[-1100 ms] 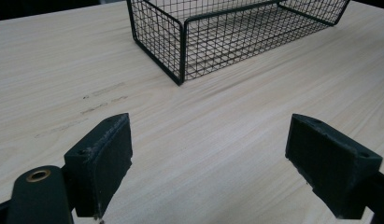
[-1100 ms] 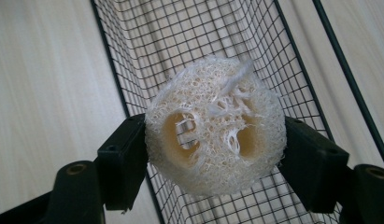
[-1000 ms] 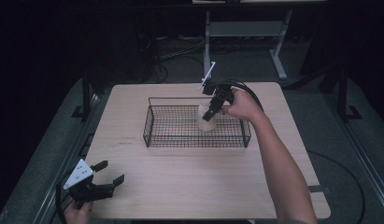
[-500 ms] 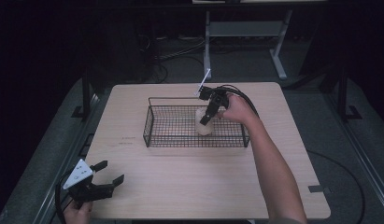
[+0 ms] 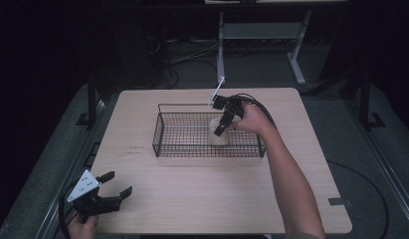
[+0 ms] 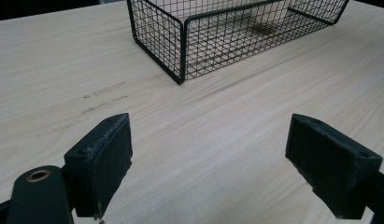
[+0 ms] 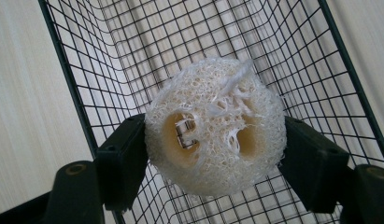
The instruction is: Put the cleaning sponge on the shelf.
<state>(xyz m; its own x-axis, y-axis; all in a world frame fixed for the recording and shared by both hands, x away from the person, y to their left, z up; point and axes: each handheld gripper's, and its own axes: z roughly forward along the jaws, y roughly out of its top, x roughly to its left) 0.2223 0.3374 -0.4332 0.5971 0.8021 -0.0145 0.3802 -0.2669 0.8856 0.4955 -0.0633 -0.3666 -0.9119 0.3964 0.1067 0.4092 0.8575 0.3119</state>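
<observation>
A pale wooden table [image 5: 192, 199] takes up the middle of the high view, dark floor all around it. On its far half sits a long black wire basket [image 5: 187, 134], open at the top, its near left corner also visible in the left gripper view [image 6: 182, 46].

The person's right arm reaches from the near right edge out over the basket's right end, and the right gripper [image 5: 221, 130] points down into it. Its jaws are closed on a loofah sponge [image 7: 216, 123], one black pad pressed to each flank, with the sponge's cut face and two hollow channels turned toward the camera. In the high view the sponge [image 5: 219, 138] sits inside the basket near its right end, low among the wires; whether it touches the basket floor I cannot tell.

The left gripper [image 5: 111, 191] rests at the near left corner of the table, well apart from the basket, jaws spread wide with nothing between them.

The sponge looks like dried fibre mesh, so it is probably very light, springy and rough rather than slippery. A modest squeeze across its round flanks, as held here, should hold it; the pads appear to dent it only slightly. It is unlikely to break, though loose strands at the top could snag on the wire grid
</observation>
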